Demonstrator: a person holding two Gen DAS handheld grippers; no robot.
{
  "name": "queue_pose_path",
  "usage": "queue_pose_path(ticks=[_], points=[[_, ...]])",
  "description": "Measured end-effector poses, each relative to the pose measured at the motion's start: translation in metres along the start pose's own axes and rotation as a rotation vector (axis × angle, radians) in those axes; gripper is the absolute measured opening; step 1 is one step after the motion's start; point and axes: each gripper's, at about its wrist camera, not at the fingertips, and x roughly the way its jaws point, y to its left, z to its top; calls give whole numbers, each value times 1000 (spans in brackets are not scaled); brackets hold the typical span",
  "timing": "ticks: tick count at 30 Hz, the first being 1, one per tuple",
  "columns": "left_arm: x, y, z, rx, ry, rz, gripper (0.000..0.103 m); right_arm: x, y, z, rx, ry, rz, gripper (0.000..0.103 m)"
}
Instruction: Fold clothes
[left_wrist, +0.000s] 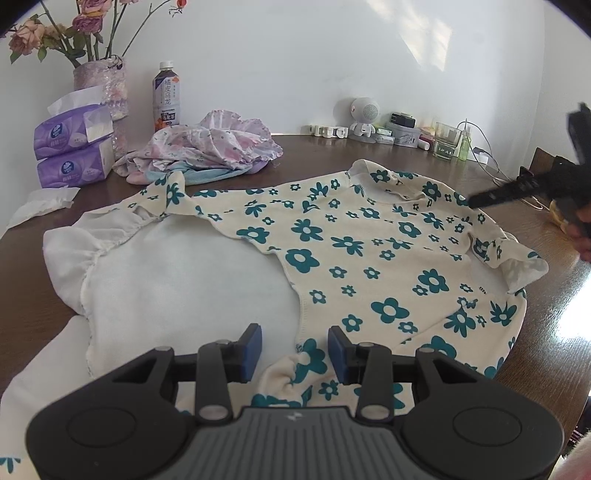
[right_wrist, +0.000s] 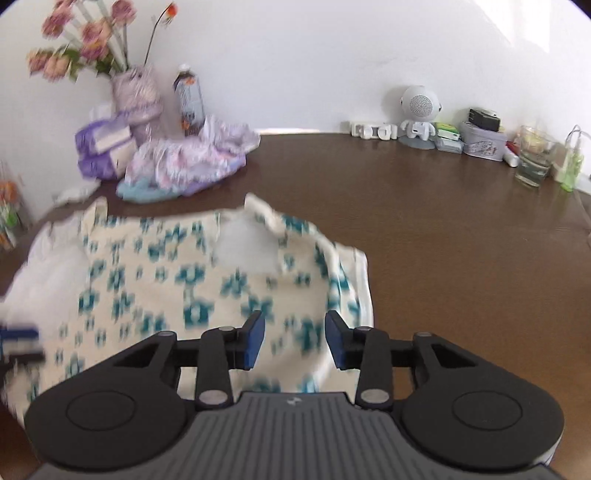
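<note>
A cream garment with teal flowers (left_wrist: 369, 251) lies spread on the brown table (left_wrist: 369, 151), its white inner side (left_wrist: 177, 273) turned up on the left. My left gripper (left_wrist: 294, 352) is open above the garment's near hem, nothing between its blue pads (left_wrist: 251, 350). In the right wrist view the same garment (right_wrist: 184, 288) looks blurred, and my right gripper (right_wrist: 294, 341) hovers open over its right part. The right gripper (left_wrist: 517, 188) also shows at the far right of the left wrist view, beside the garment's right sleeve.
A pile of pastel clothes (left_wrist: 207, 151) lies at the back left, near tissue packs (left_wrist: 74, 144), a vase of flowers (left_wrist: 103, 92) and a bottle (left_wrist: 167, 96). A small white speaker figure (right_wrist: 419, 114), a glass (right_wrist: 533, 155) and cables line the back right wall.
</note>
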Motion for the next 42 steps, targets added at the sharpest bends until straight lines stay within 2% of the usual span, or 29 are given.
queue_pose_path(ticks=[2, 4, 6, 7, 8, 11, 14, 16, 18, 20, 23, 25, 29, 31, 34, 40, 42], points=[[0, 1, 0, -6, -3, -3, 38, -8, 1, -12, -2, 15, -9, 36], [0, 1, 0, -8, -5, -3, 38, -8, -1, -19, 33, 29, 31, 32], [0, 0, 0, -6, -5, 0, 38, -6, -2, -23, 58, 41, 70, 22], [0, 0, 0, -5, -5, 1, 39, -4, -2, -25, 70, 47, 90, 10], [0, -1, 0, -5, -6, 1, 39, -6, -4, -24, 85, 34, 95, 6], [-1, 1, 1, -23, -2, -10, 39, -11, -10, -21, 128, -9, 108, 7], [-5, 3, 5, -56, 0, -37, 38, -28, -16, -21, 153, -50, 153, 14], [-12, -1, 10, -54, -23, -67, 38, -38, -14, -26, 95, -66, 88, 20], [-18, -12, 18, -22, -50, -99, 38, -41, -13, -34, 56, -58, 40, 21], [-19, -30, 27, 21, -65, -161, 39, -40, -14, -43, 35, -44, 19, 21], [-12, -63, 43, 72, -54, -300, 39, -40, -15, -51, 7, -45, -5, 28], [-2, -91, 53, 115, -35, -383, 39, -40, -16, -55, -7, -55, -10, 28], [20, -150, 65, 234, 3, -463, 39, -37, -20, -57, -21, -77, 18, 28], [36, -175, 70, 269, 36, -467, 39, -35, -22, -57, -26, -89, 34, 28], [62, -199, 74, 291, 89, -428, 39, -30, -26, -57, -38, -99, 66, 28], [89, -213, 76, 291, 141, -308, 36, -23, -34, -58, -105, -100, 134, 28], [96, -214, 77, 279, 166, -290, 30, -22, -38, -58, -130, -99, 158, 28]])
